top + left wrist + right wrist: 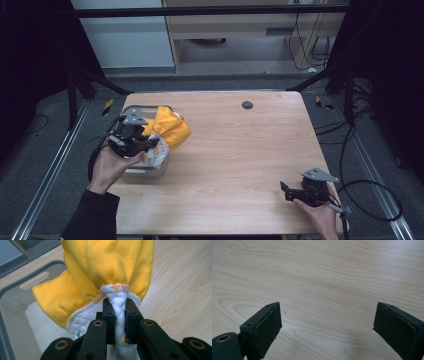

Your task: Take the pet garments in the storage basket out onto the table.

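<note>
Left hand-held gripper (pixel 119 322) is pinching a bunched white fold of a yellow cloth (pixel 107 267) between its jaws — the cloth is hanging over the near edge of a grey bin (pixel 150 172) at the left side of the wooden surface (pixel 240 155). Right hand-held gripper (pixel 327 330) is hovering low over bare wood near the right front corner, well apart from the cloth, its jaws standing wide and gripping nothing — a small dark disc (pixel 247 105) is lying near the far edge

High view overhead, facing forward-down; gripper views close (share table (pixel 235 150)).
</note>
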Available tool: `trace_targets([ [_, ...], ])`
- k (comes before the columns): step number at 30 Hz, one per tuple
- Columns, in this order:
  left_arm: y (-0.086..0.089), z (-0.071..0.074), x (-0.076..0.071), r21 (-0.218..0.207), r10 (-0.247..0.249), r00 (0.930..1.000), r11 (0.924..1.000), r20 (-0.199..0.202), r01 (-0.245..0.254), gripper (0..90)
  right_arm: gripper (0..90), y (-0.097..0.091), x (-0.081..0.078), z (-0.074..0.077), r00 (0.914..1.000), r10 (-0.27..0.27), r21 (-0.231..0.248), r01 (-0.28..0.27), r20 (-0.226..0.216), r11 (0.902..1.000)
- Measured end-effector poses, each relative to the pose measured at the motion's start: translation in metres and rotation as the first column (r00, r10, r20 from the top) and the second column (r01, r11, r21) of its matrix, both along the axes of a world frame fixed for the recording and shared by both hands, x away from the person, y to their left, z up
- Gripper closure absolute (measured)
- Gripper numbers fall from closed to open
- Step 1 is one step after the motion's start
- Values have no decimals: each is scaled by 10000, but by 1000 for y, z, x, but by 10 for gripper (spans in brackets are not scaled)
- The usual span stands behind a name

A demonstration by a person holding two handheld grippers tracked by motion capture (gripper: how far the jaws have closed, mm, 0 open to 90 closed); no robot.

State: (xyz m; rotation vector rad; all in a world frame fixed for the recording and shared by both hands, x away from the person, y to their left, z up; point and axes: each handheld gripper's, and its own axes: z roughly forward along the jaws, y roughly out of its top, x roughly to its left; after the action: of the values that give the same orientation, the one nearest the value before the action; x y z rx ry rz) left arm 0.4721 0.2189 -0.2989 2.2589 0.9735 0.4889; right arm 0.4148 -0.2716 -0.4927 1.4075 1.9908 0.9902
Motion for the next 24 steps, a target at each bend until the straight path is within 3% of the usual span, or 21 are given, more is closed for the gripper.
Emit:
trace_targets([
  [15,-42,-7,-9,140,-1153,9933,9932,-57,1153,816,77,0,-1,1,10000,-27,99,27,17,9999],
  [24,-61,-14,-10,27,-1567,9876,9876,-95,1568,816,76,-1,-1,1,9999,-49,61,48,95,10000],
])
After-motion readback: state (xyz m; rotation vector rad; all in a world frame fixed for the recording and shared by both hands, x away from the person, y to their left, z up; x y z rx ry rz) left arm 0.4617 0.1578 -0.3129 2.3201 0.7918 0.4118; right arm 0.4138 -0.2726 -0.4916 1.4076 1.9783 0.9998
